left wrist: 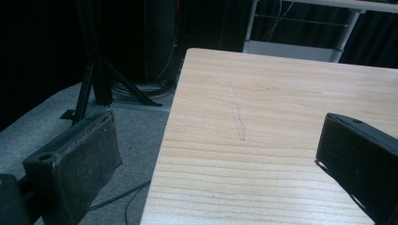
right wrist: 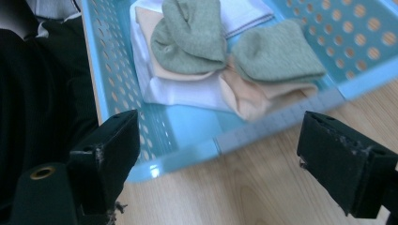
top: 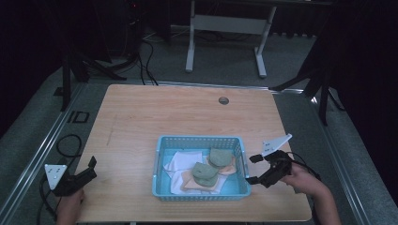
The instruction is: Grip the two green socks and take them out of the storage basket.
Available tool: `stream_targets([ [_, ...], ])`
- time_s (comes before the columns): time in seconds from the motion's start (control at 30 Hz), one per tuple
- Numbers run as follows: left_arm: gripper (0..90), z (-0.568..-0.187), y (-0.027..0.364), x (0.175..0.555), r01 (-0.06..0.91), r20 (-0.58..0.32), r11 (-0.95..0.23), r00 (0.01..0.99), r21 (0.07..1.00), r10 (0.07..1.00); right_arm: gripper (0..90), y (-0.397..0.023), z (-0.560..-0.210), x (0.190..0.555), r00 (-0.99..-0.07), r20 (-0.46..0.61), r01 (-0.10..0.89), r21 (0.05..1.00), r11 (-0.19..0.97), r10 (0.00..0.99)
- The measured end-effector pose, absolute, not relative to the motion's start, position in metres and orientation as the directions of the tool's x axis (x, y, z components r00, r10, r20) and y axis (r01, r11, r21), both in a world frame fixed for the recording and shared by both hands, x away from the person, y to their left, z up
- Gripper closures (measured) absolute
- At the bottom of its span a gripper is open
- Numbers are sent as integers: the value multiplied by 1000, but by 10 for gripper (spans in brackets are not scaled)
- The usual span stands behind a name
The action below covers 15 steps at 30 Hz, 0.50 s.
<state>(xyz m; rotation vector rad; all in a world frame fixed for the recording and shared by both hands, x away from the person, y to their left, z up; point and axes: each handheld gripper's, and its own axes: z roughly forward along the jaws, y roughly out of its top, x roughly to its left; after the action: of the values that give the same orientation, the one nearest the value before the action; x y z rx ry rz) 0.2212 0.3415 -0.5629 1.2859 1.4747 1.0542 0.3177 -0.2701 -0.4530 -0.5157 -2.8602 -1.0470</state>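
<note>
Blue basket (top: 201, 192) mid-table, holding socks (top: 205, 172). Right gripper (top: 254, 168) spread beside its rim; left gripper (top: 92, 168) spread, well apart. Could snag the perforated wall, dragging basket.

A light wooden table (top: 141, 117) on grey carpet, with a small round hole (top: 223, 100) near its far edge and a faint scuff (left wrist: 236, 112) on its left side. A blue perforated basket (top: 159, 161) sits on it toward the near edge, right of centre
</note>
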Motion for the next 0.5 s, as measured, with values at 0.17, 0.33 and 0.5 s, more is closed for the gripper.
stream_targets([
  [0.17, 5, -563, 342, 221, 239, -89, 103, -68, 966, 994, 134, -250, -453, 320, -949, 176, 315, 591, 743, 262],
  [0.33, 5, -563, 342, 221, 238, -91, 104, -67, 966, 994, 134, -232, -457, 324, -955, 179, 295, 567, 769, 235],
  [0.5, 5, -563, 342, 221, 238, -91, 104, -65, 966, 994, 123, -215, -460, 326, -966, 150, 258, 552, 793, 210],
])
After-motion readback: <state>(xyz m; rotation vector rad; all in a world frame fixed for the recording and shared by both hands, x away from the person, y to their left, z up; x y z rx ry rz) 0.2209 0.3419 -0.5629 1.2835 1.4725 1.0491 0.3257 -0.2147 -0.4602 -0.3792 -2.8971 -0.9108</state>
